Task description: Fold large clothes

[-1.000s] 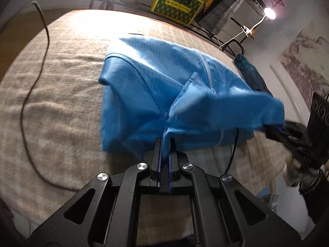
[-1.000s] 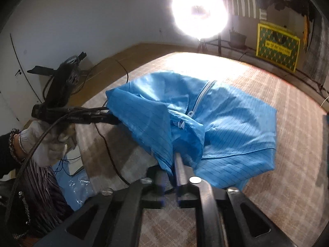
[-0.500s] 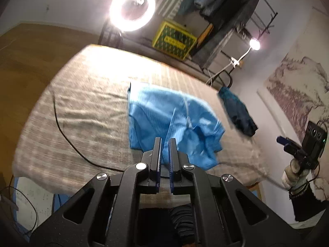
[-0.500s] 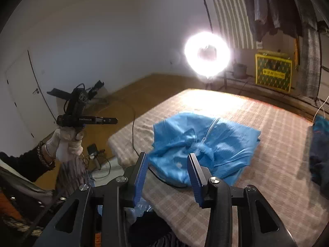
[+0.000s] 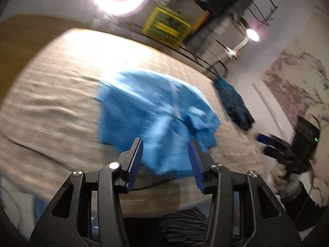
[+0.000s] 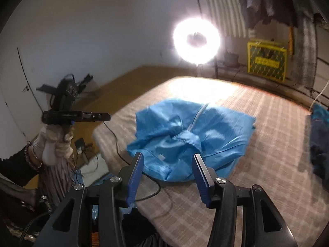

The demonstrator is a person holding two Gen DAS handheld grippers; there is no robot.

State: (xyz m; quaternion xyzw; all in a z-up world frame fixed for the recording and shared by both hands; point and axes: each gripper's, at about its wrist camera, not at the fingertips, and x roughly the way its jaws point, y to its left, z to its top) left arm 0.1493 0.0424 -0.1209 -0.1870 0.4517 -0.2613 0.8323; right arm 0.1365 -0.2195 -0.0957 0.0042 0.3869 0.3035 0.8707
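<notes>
A large blue zip-front garment (image 5: 148,115) lies crumpled on the checked bed (image 5: 51,107), with a sleeve bunched over its middle; it also shows in the right wrist view (image 6: 195,140). My left gripper (image 5: 165,152) is open and empty, held back above the bed's near edge. My right gripper (image 6: 167,166) is open and empty, also back from the garment's near edge. The left wrist view is blurred by motion. Each gripper shows in the other's view: the right one (image 5: 273,144), the left one (image 6: 90,116).
A dark blue garment (image 5: 232,105) lies at the bed's far right side (image 6: 318,144). A black cable (image 6: 115,142) runs over the bed's near corner. A ring light (image 6: 196,39), a yellow crate (image 6: 266,60) and a clothes rack stand beyond the bed.
Both grippers let go of the blue garment and pulled back from the bed. The garment dropped into a crumpled heap. My left gripper has since opened wide.
</notes>
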